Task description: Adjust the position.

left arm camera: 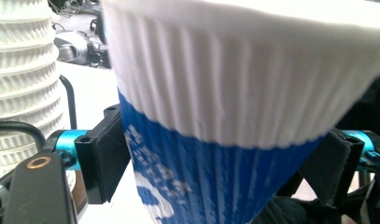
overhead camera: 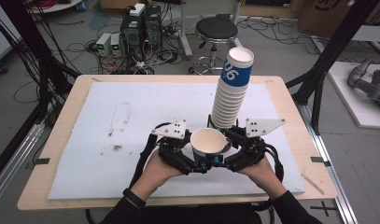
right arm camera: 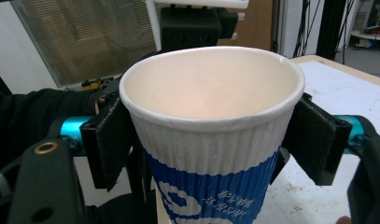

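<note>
Single paper cup point(overhead camera: 208, 143), white ribbed top with blue printed band, upright and open-mouthed above the white mat point(overhead camera: 108, 140), near the table's front edge, between both tools. Right gripper point(overhead camera: 227, 154) clamped on cup: in the right gripper view, both black pads pressed against the ribbed wall just below the rim point(right arm camera: 211, 100), one on each side. Left gripper point(overhead camera: 197, 161) at the cup's lower blue part point(left arm camera: 211, 182); jaws half apart, left pad touching the wall, other pad close beside it, contact there not clear; firm grip cannot be told. Tall stack of cups point(overhead camera: 232, 91) standing on the mat just behind the held cup, leaning slightly right, not touching it.
</note>
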Motion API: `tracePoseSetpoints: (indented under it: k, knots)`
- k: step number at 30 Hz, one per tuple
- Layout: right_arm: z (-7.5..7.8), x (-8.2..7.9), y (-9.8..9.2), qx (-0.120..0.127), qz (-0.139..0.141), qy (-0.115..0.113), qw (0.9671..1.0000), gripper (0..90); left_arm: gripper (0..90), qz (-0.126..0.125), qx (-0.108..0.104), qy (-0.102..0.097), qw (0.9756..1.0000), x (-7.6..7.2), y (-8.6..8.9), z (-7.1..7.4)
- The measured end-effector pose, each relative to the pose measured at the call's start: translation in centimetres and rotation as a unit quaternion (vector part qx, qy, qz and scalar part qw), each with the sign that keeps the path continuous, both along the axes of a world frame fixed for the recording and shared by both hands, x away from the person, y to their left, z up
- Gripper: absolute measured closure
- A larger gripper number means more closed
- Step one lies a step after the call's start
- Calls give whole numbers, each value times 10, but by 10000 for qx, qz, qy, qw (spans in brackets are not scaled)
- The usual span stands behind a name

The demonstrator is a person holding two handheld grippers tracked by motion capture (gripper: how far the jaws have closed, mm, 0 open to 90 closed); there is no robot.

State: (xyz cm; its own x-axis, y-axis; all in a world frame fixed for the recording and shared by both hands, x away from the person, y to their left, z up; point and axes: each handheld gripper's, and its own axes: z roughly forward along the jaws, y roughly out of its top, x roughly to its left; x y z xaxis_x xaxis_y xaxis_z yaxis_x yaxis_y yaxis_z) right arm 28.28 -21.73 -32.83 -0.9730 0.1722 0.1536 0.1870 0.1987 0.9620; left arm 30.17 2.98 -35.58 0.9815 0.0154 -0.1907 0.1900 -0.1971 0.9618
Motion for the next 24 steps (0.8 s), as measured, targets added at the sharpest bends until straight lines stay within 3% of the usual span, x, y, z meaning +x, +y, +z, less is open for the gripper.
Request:
tracePoseSetpoints:
  k: [7,24]
  knots:
    - [-1,0,1,-17,-34,-31,10000,224,239,-10,-54,9,10000,0,2,2]
    - [2,0,-8,86,-86,-66,9999,180,249,41,7,-100,9999,0,8,8]
